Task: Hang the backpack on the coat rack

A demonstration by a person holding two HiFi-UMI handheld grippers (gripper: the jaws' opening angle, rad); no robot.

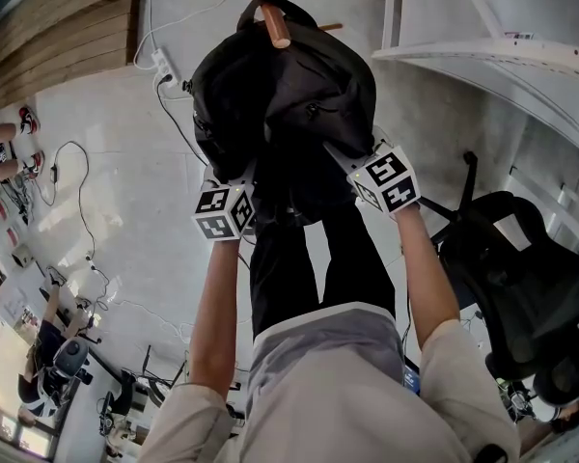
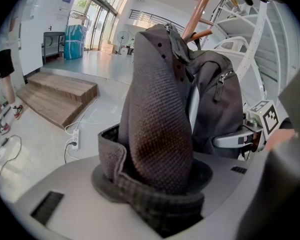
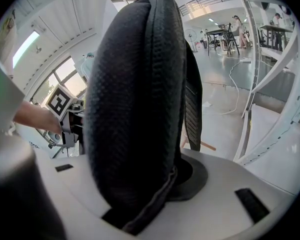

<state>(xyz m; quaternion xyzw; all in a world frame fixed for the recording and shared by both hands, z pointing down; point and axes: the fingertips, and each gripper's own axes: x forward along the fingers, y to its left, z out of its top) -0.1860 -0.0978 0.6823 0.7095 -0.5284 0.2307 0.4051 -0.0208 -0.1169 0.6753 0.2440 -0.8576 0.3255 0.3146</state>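
A black backpack (image 1: 285, 95) hangs with its top handle (image 1: 270, 3) looped over a wooden peg (image 1: 273, 25) of the coat rack. The rack's wooden pole (image 2: 202, 9) rises behind it in the left gripper view. My left gripper (image 1: 236, 179) is under the bag's lower left, shut on a padded mesh shoulder strap (image 2: 157, 124) that fills its jaws. My right gripper (image 1: 352, 157) is at the bag's lower right, shut on the other padded strap (image 3: 135, 109). Each gripper shows in the other's view: the right gripper (image 2: 250, 131) and the left gripper (image 3: 65, 121).
A black office chair (image 1: 521, 278) stands close on the right. A white metal stair frame (image 1: 502, 56) sits at the upper right. A power strip (image 1: 162, 66) and cables lie on the floor to the left. Wooden steps (image 2: 60, 96) and a person's legs (image 2: 0, 84) are farther left.
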